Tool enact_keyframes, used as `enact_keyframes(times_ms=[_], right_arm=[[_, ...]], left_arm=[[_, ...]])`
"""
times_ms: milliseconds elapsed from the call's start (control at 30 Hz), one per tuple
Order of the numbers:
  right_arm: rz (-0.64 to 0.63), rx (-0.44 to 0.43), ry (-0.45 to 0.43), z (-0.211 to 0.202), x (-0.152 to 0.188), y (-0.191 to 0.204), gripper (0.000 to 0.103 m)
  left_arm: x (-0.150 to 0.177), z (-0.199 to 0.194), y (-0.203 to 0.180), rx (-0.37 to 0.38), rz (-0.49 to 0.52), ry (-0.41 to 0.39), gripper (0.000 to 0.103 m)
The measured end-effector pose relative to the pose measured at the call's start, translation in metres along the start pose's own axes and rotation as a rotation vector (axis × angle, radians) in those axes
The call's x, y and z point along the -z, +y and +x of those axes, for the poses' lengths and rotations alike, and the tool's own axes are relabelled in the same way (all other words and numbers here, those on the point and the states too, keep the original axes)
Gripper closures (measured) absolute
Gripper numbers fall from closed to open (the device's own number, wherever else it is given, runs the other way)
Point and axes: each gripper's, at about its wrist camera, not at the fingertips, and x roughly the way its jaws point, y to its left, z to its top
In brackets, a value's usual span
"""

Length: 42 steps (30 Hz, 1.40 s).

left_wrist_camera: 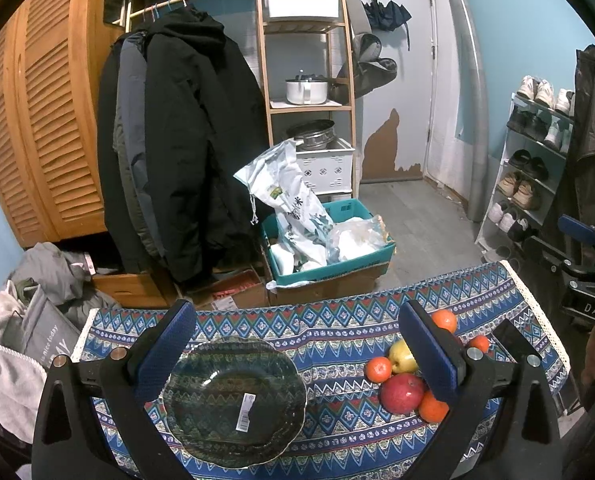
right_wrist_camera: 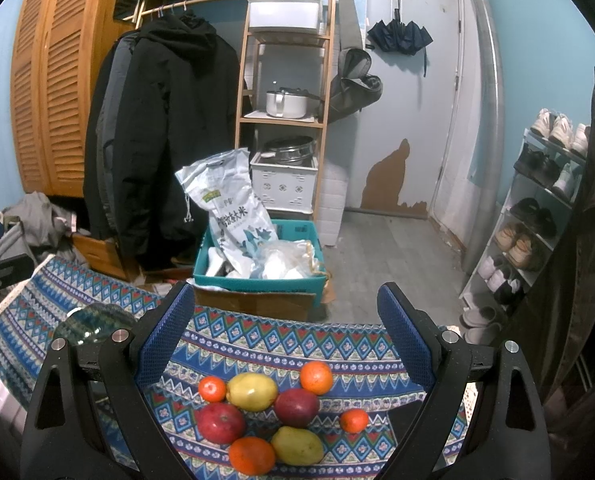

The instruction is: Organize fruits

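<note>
Glass, dark and scalloped, the plate (left_wrist_camera: 233, 402) sits empty on the left of a patterned cloth (left_wrist_camera: 337, 320), framed by the left gripper (left_wrist_camera: 297, 344), its jaws spread wide and holding nothing. To the right lies the fruit: a red apple (right_wrist_camera: 221, 422), a yellow pear (right_wrist_camera: 252, 392), a second apple (right_wrist_camera: 296, 407), oranges (right_wrist_camera: 316, 377) clustered together. Above them hangs the right gripper (right_wrist_camera: 287, 328), equally wide, empty. Behind, a teal crate (right_wrist_camera: 257, 280) stands on the floor.
</note>
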Motion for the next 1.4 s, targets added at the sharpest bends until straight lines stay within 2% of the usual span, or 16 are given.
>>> enact_keyframes(times_ms=[1400], right_arm=[[0.0, 0.0, -0.004, -0.0022, -0.0014, -0.0043, 0.012]], left_arm=[[0.0003, 0.0, 0.0001, 0.001, -0.001, -0.002, 0.001]])
